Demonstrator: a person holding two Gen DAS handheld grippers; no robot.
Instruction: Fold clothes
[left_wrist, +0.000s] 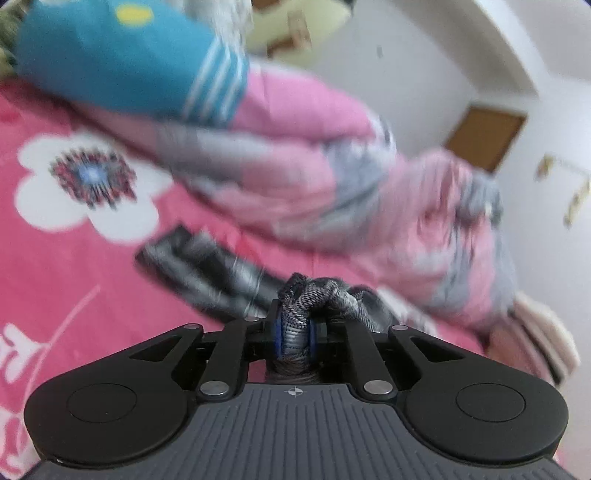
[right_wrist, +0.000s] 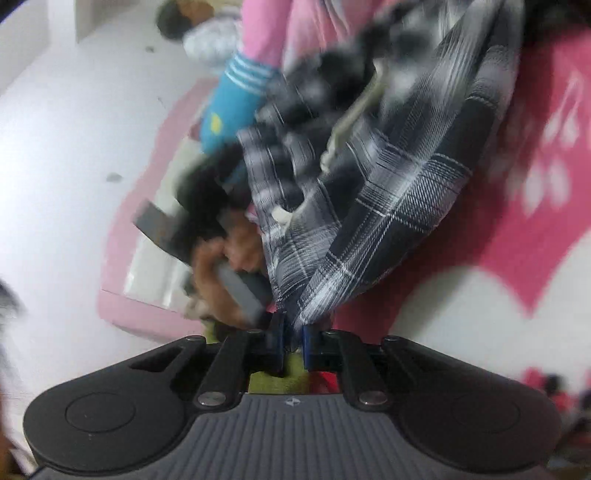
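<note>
Both the left gripper (left_wrist: 294, 334) and the right gripper (right_wrist: 293, 338) were clamped on bunched edges of the plaid cloth (right_wrist: 388, 192), which hung above the pink bed (left_wrist: 55, 277), light, limp, best held at corners.

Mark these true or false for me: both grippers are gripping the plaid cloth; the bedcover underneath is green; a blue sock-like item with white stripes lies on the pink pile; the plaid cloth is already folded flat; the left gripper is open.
1. Both grippers grip the plaid cloth: true. The left gripper and right gripper each pinch a bunch of it.
2. The bedcover is green: false, it is pink with white flowers.
3. A blue striped item lies on the pink garment pile: true.
4. The plaid cloth is folded flat: false, it hangs bunched.
5. Left gripper open: false, shut on cloth.
</note>
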